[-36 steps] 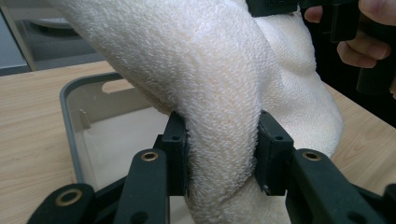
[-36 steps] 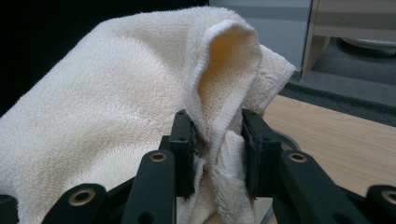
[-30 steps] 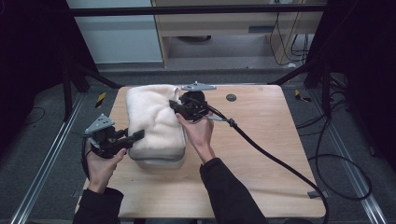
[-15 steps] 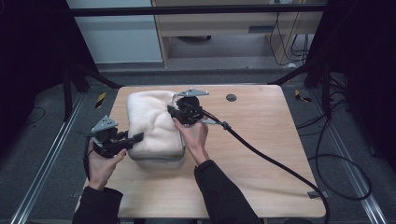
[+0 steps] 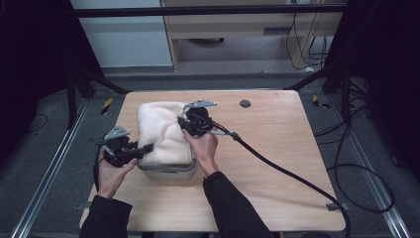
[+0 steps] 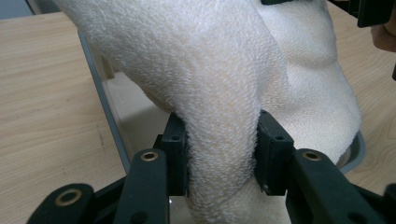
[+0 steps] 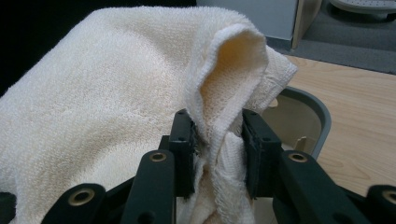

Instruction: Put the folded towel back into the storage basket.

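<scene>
At the near edge of the desk (image 5: 277, 193) the person's two dark sleeves come in, the left hand (image 5: 110, 173) at the near left and the right hand (image 5: 204, 148) nearer the middle. The left tongs (image 5: 144, 148) reach rightward from the left hand to the near left side of a cream towel (image 5: 161, 126). In the left gripper view the left tongs (image 6: 223, 151) are clamped on a thick fold of the towel (image 6: 219, 74), the pile bulging out above and below the two black pads. Beneath the cloth there shows the grey rim of a shallow bin (image 6: 105, 100), with the pale inside wall just behind it.

The towel lies draped over this grey bin (image 5: 168, 171), whose near wall shows under the cloth's near edge, left of the desk's middle.

Farther off, the right tongs (image 5: 182, 122) meet the towel's right side near its far corner, a thick black cable (image 5: 277, 166) trailing from them rightward and nearer across the desk. In the right gripper view the right tongs (image 7: 218, 140) pinch a bunched, hemmed edge of the towel (image 7: 102, 107), which rises in a loop above them. The bin's grey rim (image 7: 317, 114) curves at the right.

Past the towel, a small dark round disc (image 5: 244, 103) sits on the far part of the desk.
</scene>
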